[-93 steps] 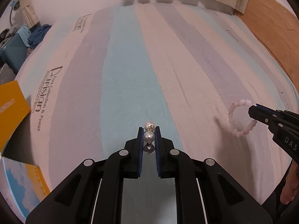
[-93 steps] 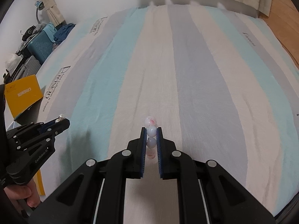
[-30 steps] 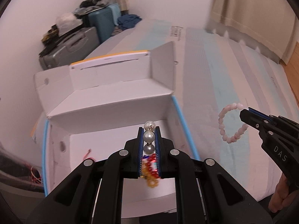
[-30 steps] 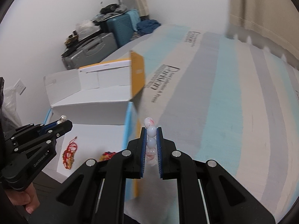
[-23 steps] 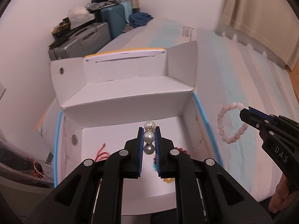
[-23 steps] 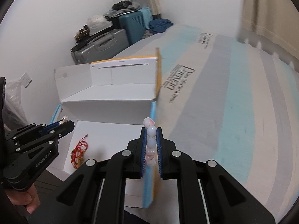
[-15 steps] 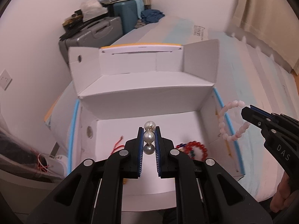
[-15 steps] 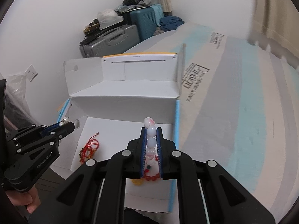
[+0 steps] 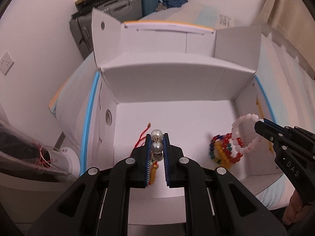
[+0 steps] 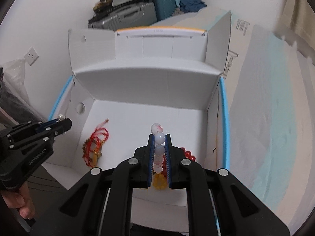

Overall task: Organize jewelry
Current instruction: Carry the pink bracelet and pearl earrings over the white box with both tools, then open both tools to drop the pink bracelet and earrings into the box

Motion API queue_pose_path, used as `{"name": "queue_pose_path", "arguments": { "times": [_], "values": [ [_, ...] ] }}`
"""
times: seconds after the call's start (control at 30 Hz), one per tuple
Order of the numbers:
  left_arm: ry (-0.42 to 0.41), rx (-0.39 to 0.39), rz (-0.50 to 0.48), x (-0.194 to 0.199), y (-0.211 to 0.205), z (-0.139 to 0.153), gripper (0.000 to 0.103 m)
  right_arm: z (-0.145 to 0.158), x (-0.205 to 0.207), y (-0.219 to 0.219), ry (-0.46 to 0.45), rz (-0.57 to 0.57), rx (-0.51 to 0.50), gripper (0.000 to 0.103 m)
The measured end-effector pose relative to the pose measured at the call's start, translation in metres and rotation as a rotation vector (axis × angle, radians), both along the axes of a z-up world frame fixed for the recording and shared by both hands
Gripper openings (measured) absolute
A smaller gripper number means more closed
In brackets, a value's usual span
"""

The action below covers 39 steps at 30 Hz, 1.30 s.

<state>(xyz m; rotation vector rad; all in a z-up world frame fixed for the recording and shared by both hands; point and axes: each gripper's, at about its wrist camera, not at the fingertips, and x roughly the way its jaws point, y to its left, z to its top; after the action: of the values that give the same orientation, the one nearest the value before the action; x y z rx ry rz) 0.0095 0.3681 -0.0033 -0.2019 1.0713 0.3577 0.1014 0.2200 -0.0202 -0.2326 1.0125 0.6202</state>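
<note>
My left gripper (image 9: 157, 137) is shut on a pearl earring (image 9: 156, 147) and holds it above the open white box (image 9: 177, 90), over its left part. My right gripper (image 10: 159, 137) is shut on a pink bead bracelet (image 10: 159, 135), which hangs as a loop in the left wrist view (image 9: 244, 135), above the box's right part. On the box floor lie a red cord bracelet (image 10: 96, 139) at the left and a red, yellow and multicoloured bead pile (image 9: 224, 149) at the right. The left gripper shows in the right wrist view (image 10: 62, 118).
The box (image 10: 149, 82) sits on a striped bedsheet (image 10: 265, 108) at the bed's edge, its flaps standing up at the back and sides. Suitcases (image 10: 128, 13) and clothes stand against the wall behind. A wall socket (image 10: 32, 56) is at the left.
Both grippers have swung left from the bed and moved forward over the open box, each still holding its jewelry. The box floor and the jewelry on it now lie directly below.
</note>
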Motion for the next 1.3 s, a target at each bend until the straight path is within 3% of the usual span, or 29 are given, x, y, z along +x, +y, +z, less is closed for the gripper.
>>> {"name": "queue_pose_path", "arguments": {
  "times": [0.53, 1.07, 1.1, 1.2, 1.3],
  "values": [
    [0.177, -0.066, -0.016, 0.011, 0.014, -0.069, 0.01, -0.052, 0.007, 0.006, 0.086, -0.012, -0.085, 0.01],
    [0.188, -0.057, -0.004, 0.016, 0.015, -0.077, 0.013, -0.06, 0.007, 0.006, 0.11, -0.021, -0.086, 0.012],
    [0.185, -0.058, -0.006, 0.015, 0.015, -0.077, 0.013, -0.06, 0.006, 0.006, 0.109, -0.02, -0.086, 0.013],
    [0.164, -0.047, -0.001, 0.013, 0.012, -0.073, 0.032, -0.056, 0.005, 0.003, 0.101, -0.019, -0.075, 0.023],
    [0.149, -0.044, 0.001, 0.011, 0.01, -0.068, 0.035, -0.051, 0.001, 0.002, 0.087, -0.017, -0.062, 0.036]
  ]
}}
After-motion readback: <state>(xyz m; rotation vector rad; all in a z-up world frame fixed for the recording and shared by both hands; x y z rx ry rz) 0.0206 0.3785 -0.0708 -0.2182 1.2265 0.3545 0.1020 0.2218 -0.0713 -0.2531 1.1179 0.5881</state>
